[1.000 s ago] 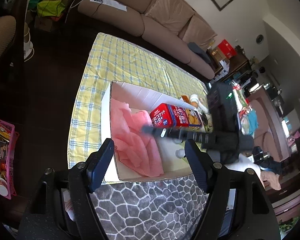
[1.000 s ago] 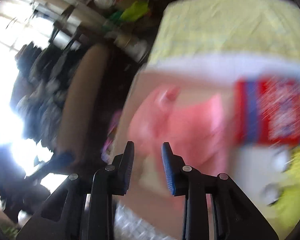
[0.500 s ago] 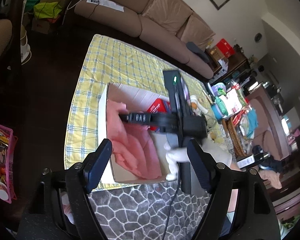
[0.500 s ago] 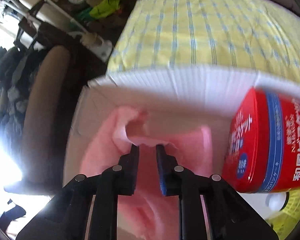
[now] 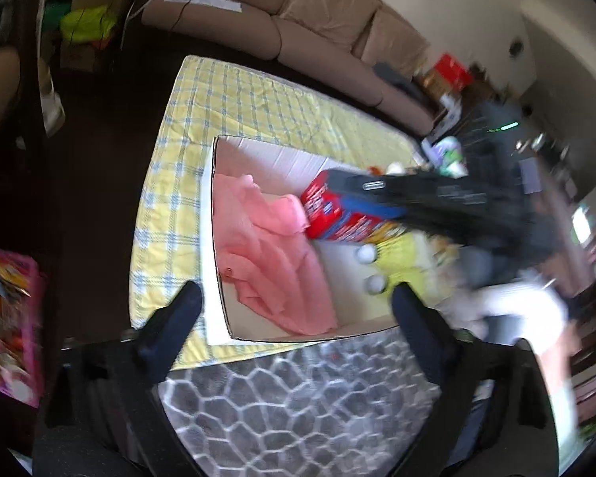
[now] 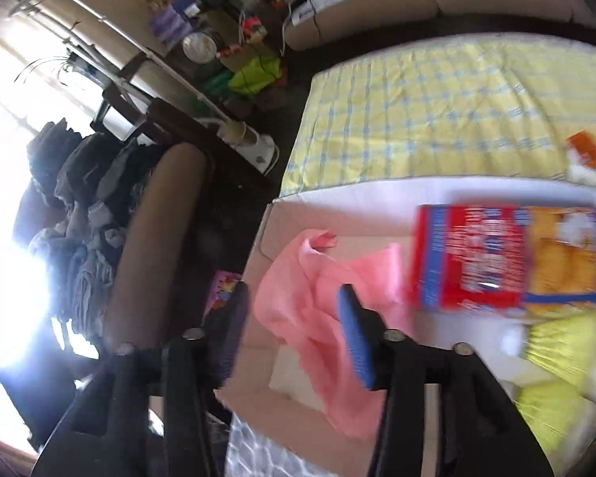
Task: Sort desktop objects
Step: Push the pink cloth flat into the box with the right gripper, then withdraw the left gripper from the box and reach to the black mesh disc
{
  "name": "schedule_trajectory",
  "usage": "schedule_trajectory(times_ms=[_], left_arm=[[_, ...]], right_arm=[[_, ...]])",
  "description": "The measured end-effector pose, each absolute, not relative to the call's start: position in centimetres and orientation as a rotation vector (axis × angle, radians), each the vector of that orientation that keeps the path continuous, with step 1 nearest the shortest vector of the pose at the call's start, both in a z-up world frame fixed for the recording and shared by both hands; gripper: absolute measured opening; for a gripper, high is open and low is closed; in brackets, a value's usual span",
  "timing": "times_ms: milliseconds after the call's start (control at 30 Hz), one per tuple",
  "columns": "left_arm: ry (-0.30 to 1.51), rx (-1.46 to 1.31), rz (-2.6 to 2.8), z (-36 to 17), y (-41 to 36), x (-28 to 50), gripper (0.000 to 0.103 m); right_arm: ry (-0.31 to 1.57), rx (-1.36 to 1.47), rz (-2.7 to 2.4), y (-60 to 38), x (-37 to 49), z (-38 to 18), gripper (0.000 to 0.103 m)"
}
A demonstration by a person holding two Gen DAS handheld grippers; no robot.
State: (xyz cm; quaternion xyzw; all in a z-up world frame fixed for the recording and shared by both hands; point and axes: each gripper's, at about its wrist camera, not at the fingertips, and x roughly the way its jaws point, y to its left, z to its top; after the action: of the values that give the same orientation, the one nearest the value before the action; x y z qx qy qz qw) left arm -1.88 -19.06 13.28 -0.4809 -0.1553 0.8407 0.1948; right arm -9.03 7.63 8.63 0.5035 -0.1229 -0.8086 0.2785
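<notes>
An open cardboard box lies on a yellow checked cloth. Inside are a crumpled pink cloth, a red biscuit box and yellow packets. My left gripper is open and empty, held above the box's near edge. My right gripper is open and empty above the pink cloth, left of the red biscuit box. Its black body shows blurred over the box's right side in the left wrist view.
A grey patterned mat lies at the near side. A beige sofa stands behind the table. A brown chair back and a pink basket are to the left. Small items crowd the far right.
My right gripper has opened and pulled back up and to the right, out of the box, leaving the pink cloth inside. My left gripper has stayed open, nearly still.
</notes>
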Motion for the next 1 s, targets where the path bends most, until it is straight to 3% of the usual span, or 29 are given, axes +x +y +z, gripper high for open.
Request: schedule_trajectory(times_ms=[67,133,333,1000], left_arm=[[-0.317,-1.349,2.398,13.6,-17.5,-1.8,0.103],[-0.223,-1.347,2.438,13.8,-15.9,-1.6,0.103],[-0.126,-1.350,2.482,13.7,-13.2,-1.4,0.103],[-0.059,-1.377,2.465,13.4,-8.0,-0.3,0.103]], right_arm=[[-0.202,1.333,-2.248,8.7,-7.5,9.5,0.072],[-0.120,1.338,-2.297,9.6,-6.2,9.6,0.078],[-0.081,1.336,-2.310,12.4,-3.4,8.8,0.087],[-0.141,1.264,-2.470,22.5,0.6,10.0,0.088]])
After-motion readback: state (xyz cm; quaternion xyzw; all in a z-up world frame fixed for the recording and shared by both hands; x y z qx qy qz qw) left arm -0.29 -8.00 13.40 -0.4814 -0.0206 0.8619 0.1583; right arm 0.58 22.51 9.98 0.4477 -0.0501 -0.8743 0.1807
